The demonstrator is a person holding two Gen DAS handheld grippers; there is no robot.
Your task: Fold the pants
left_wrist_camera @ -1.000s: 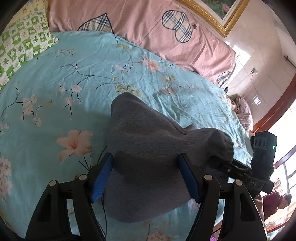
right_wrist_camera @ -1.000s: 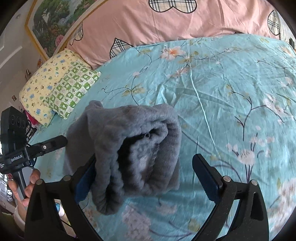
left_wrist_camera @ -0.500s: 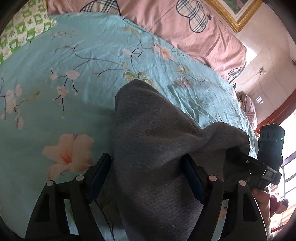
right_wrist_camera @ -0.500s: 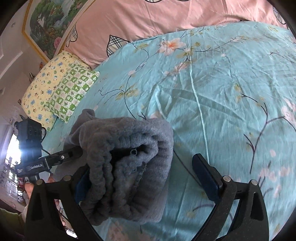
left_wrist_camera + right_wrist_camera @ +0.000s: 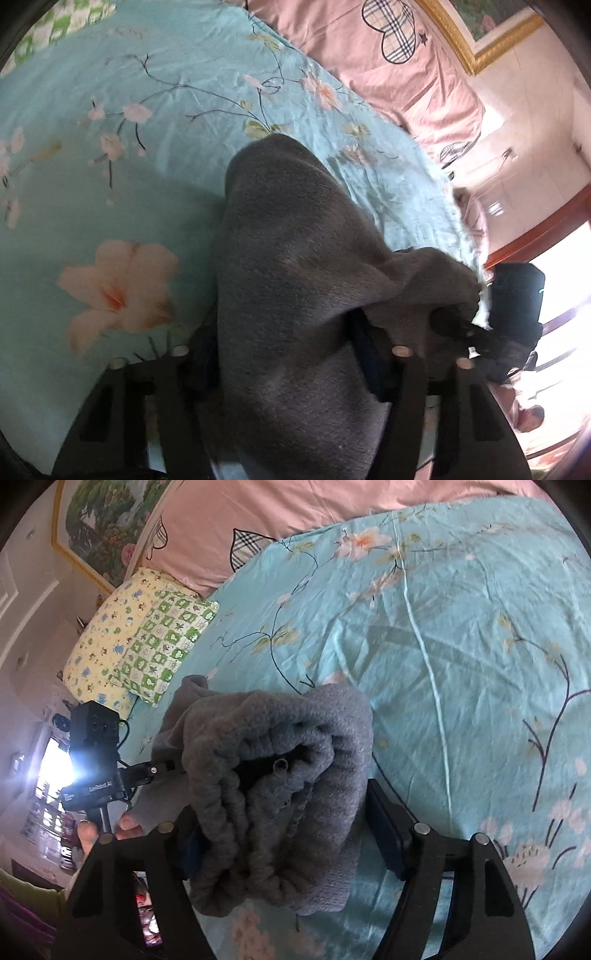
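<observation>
Both the left claw (image 5: 284, 362) and right claw (image 5: 284, 834) had just closed, clamped on the folded grey pants (image 5: 280, 775), evidently ready for lifting off the bed (image 5: 461, 646).

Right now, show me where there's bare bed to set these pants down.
Free: the teal sheet right of the grey pants, up to the pink pillows; also the patch around the big peach flower. Crowded: the near edge, where the left claw and right claw close on the bundle.
</observation>
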